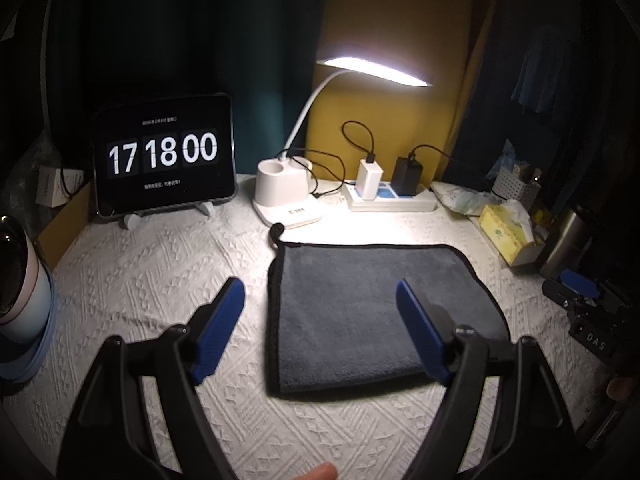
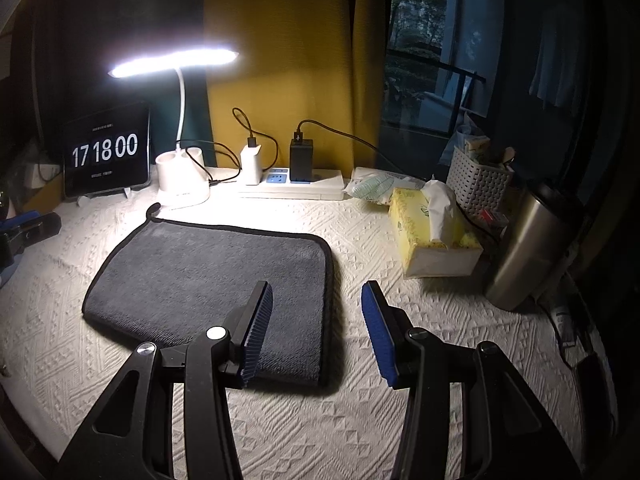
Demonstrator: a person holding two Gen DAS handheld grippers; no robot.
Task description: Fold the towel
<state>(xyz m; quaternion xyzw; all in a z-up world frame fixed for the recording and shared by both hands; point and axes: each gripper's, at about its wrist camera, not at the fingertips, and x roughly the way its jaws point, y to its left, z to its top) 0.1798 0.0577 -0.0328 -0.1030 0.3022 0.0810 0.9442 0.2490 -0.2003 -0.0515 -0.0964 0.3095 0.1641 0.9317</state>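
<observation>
A dark grey towel [image 1: 368, 308] with black edging lies flat on the white textured tablecloth, folded with the fold at its near edge and a hanging loop at its far left corner. It also shows in the right wrist view [image 2: 200, 280]. My left gripper [image 1: 320, 292] is open and empty, held above the towel's left edge. My right gripper [image 2: 318, 292] is open and empty, held above the towel's right edge. The right gripper's body shows at the right edge of the left wrist view [image 1: 580, 300].
At the back stand a tablet clock [image 1: 164, 160], a lit white desk lamp [image 1: 288, 196] and a power strip [image 1: 392, 196] with chargers. A yellow tissue box [image 2: 436, 240], steel flask [image 2: 528, 244] and white basket [image 2: 476, 184] stand right. A white cup [image 1: 20, 292] stands left.
</observation>
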